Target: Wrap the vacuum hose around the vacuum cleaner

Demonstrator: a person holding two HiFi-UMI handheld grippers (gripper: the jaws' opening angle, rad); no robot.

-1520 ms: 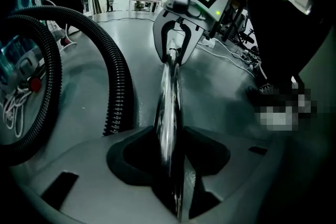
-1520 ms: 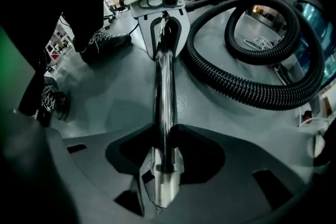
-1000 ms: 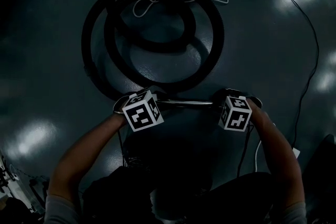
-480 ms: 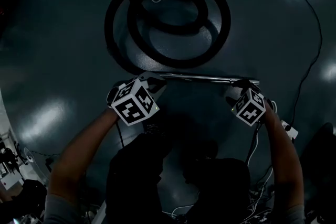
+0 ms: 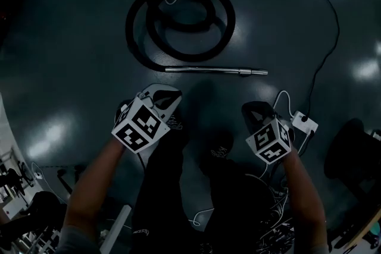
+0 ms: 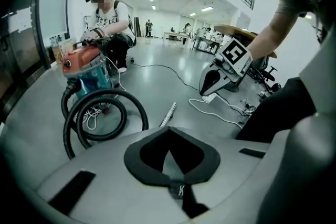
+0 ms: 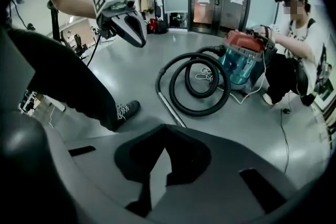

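Hose (image 6: pixel 105 92): black, ribbed, laid in round loops flat on glossy grey floor (image 5: pixel 71 68), just beside vacuum cleaner (image 6: pixel 84 68) (red lid, teal drum), not wrapped round it. Straight chrome wand (image 5: pixel 214 71) is joined to the hose end, farther from vacuum cleaner than the loops. Its long axis is laid flat, crosswise, free tip pointed away from the coil. Left gripper (image 5: pixel 166 97): jaws pressed together, nothing held. Right gripper (image 6: pixel 206 87): jaws just closed, nothing between them. Both are held beyond the wand, well apart from vacuum cleaner.
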